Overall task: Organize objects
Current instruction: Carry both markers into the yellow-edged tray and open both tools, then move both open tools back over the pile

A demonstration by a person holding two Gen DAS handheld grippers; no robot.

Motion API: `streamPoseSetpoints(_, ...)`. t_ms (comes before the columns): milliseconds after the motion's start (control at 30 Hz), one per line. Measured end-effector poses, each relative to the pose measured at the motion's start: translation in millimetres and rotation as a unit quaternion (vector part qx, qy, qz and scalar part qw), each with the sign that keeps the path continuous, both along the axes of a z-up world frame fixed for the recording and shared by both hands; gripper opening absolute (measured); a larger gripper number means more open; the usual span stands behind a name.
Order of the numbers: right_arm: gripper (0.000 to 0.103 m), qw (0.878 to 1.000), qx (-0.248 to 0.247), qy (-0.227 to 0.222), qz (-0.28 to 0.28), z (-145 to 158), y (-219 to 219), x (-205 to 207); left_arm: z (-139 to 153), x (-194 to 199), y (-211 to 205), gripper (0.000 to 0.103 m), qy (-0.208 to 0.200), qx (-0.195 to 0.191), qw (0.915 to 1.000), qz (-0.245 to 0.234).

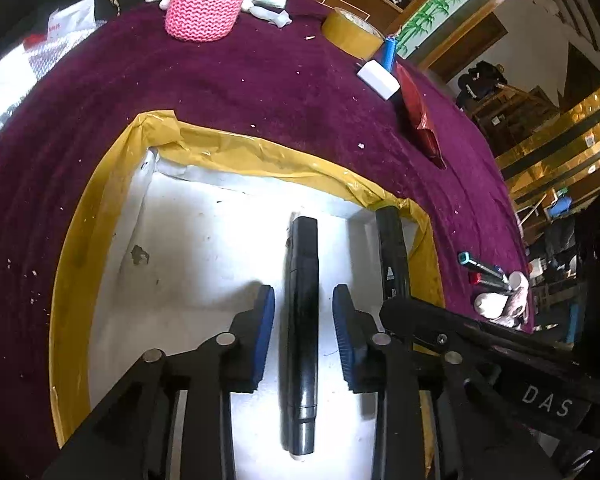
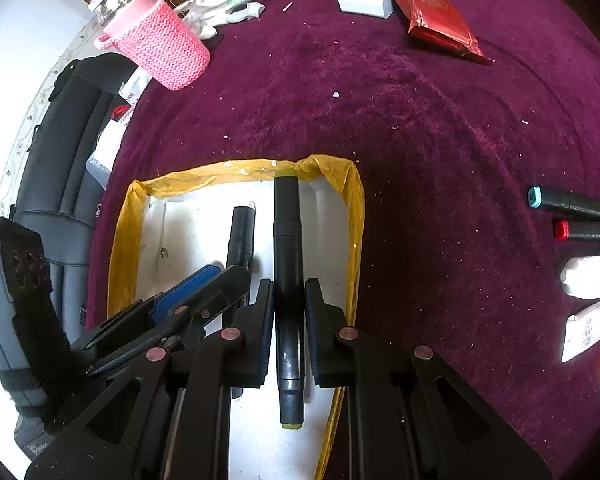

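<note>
The left gripper (image 1: 304, 332) stands open over the white box (image 1: 188, 240) — a black marker (image 1: 300, 320) lies lengthwise between its pads, untouched. To its right, the right gripper (image 2: 289, 320) clamps a second marker (image 2: 287, 280) — tip reaching forward over the box's far rim.
</note>
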State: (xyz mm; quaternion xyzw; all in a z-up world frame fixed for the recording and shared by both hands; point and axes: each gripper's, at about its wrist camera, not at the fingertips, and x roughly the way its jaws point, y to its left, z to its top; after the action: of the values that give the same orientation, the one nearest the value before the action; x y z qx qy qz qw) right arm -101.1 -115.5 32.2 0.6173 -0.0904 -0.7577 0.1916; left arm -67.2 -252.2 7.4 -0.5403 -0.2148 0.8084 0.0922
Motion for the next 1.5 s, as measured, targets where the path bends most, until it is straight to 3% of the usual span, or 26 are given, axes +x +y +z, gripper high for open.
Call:
streamPoseSetpoints(433, 0.018, 1.0, -0.01, 0.015, -0.006, 15.6, 12.0, 9.0, 10.1, 5.6, -5.2, 0.044, 0.01, 0.007, 0.9998, 0.015)
streamPoseSetpoints(567, 0.018, 0.998, -0.003, 0.059, -0.028, 43.9, 35.6, 22.2, 24.7, 10.7, -0.6, 0.044, 0.028, 0.013, 0.9994, 0.018)
streamPoseSetpoints(700, 0.02, 0.988, 0.041, 0.133, -0.062, 78.4, 69.2, 45.2, 47.2, 14.7, 13.3, 0.047, 0.053, 0.018, 0.9984, 0.008)
streamPoseSetpoints(733, 0.024, 0.983, 0.056, 0.159, -0.078, 88.0, 82.0, 53.4, 53.7, 15.1, 22.2, 0.047, 0.057, 0.017, 0.9982, 0.003)
streamPoseSetpoints(767, 0.041, 0.979, 0.066, 0.173, -0.09, 93.2, 91.2, 57.6, 57.0, 14.8, 27.8, 0.047, 0.058, 0.017, 0.9982, -0.001)
streamPoseSetpoints(800, 0.069, 0.973, 0.078, 0.186, -0.11, 96.9, 105.8, 62.8, 61.4, 14.5, 37.1, 0.047, 0.06, 0.019, 0.998, -0.008)
streamPoseSetpoints(833, 0.081, 0.969, 0.084, 0.191, -0.128, 97.1, 116.2, 63.6, 66.4, 15.0, 50.5, 0.047, 0.062, 0.021, 0.9977, -0.02)
streamPoseSetpoints(867, 0.085, 0.967, 0.085, 0.185, -0.152, 92.3, 135.7, 64.1, 69.0, 15.8, 57.4, 0.047, 0.062, 0.022, 0.9975, -0.026)
streamPoseSetpoints(1000, 0.085, 0.963, 0.067, 0.121, -0.232, 70.3, 210.5, 59.3, 78.7, 21.7, 104.5, 0.047, 0.059, 0.025, 0.9957, -0.066)
streamPoseSetpoints(1067, 0.085, 0.958, 0.06, 0.115, -0.256, 67.7, 241.1, 63.6, 80.9, 25.7, 126.9, 0.047, 0.048, 0.034, 0.9953, -0.077)
streamPoseSetpoints(1200, 0.085, 0.943, 0.085, 0.147, -0.286, 78.6, 290.7, 75.6, 83.6, 33.3, 170.7, 0.048, 0.022, 0.068, 0.9934, -0.09)
streamPoseSetpoints(1333, 0.085, 0.908, 0.161, 0.218, -0.319, 92.3, 331.3, 91.8, 80.1, 44.6, 222.2, 0.048, -0.014, 0.107, 0.9883, -0.108)
streamPoseSetpoints(1400, 0.085, 0.912, 0.16, 0.21, -0.315, 87.3, 353.4, 90.8, 78.6, 54.4, 249.1, 0.048, -0.032, 0.12, 0.985, -0.12)
streamPoseSetpoints(1500, 0.085, 0.921, 0.12, 0.171, -0.328, 74.6, 389.5, 89.5, 77.6, 62.3, 276.6, 0.048, -0.043, 0.12, 0.9833, -0.13)
